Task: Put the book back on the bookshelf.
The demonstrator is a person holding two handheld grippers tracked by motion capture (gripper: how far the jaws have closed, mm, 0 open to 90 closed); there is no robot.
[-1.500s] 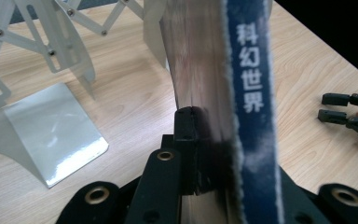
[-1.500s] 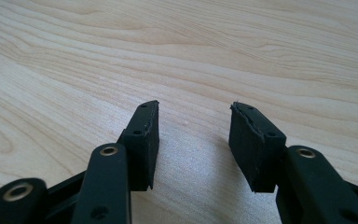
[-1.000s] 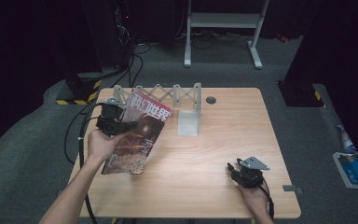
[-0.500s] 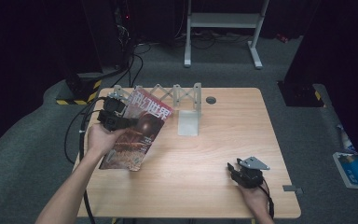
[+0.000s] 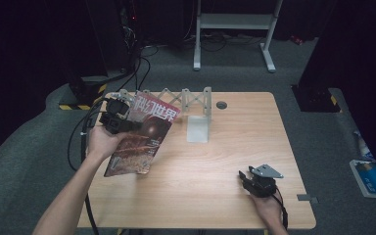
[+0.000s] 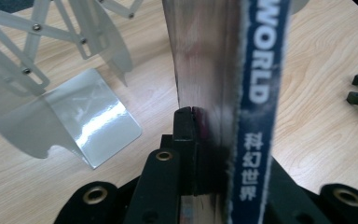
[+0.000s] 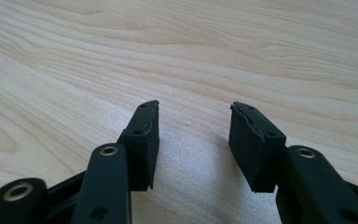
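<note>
A magazine (image 5: 144, 134) with a red cover and Chinese title is held up off the left part of the wooden table (image 5: 225, 147), tilted. My left gripper (image 5: 127, 126) is shut on its left edge. In the left gripper view the jaws (image 6: 192, 116) pinch the pages beside the blue-and-white spine (image 6: 256, 93). A grey accordion-style rack (image 5: 176, 98) with a flat metal plate (image 5: 197, 128) stands just behind and right of the magazine, and the same rack (image 6: 51, 70) shows close by in the left gripper view. My right gripper (image 5: 247, 177) rests at the front right, open (image 7: 193, 135) over bare wood.
A dark round grommet (image 5: 221, 105) sits near the table's back edge. Black cables (image 5: 81, 137) hang off the left side. A white metal frame (image 5: 235, 29) stands on the floor behind. A blue-and-white item (image 5: 372, 176) lies on the floor at right.
My left hand has turned and shifted the held magazine slightly toward the back left, nearer the rack. The right gripper has stayed put.
</note>
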